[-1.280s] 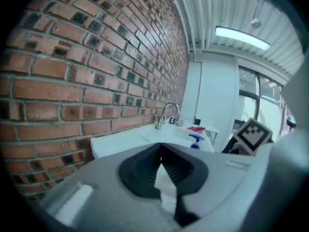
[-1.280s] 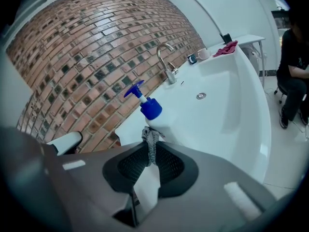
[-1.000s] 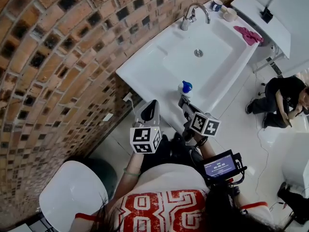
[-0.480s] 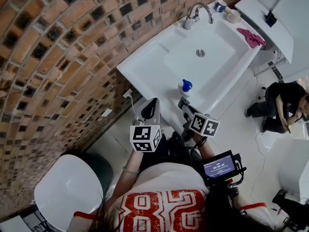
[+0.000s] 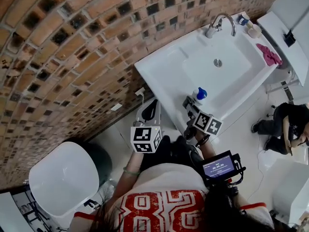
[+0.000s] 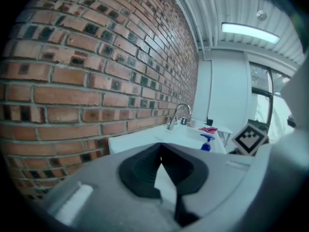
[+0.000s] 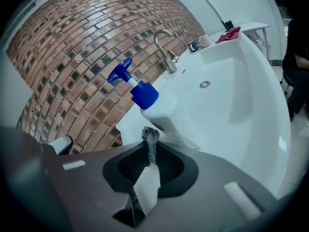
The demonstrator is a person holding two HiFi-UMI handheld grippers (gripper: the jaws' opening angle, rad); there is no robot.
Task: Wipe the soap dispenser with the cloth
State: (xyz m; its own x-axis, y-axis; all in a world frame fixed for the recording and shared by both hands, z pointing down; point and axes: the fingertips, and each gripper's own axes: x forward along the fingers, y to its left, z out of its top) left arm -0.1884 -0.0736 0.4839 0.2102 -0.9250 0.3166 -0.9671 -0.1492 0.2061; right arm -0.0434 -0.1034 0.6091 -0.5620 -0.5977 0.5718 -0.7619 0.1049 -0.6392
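We have the grey cloth (image 7: 150,138) pinched in our right hand-held gripper (image 7: 150,151), close to the soap dispenser (image 7: 161,114) on the near rim of the sink (image 5: 161,74). Wiping seems not yet begun. Our left hand-held gripper (image 6: 161,150) is closed, empty
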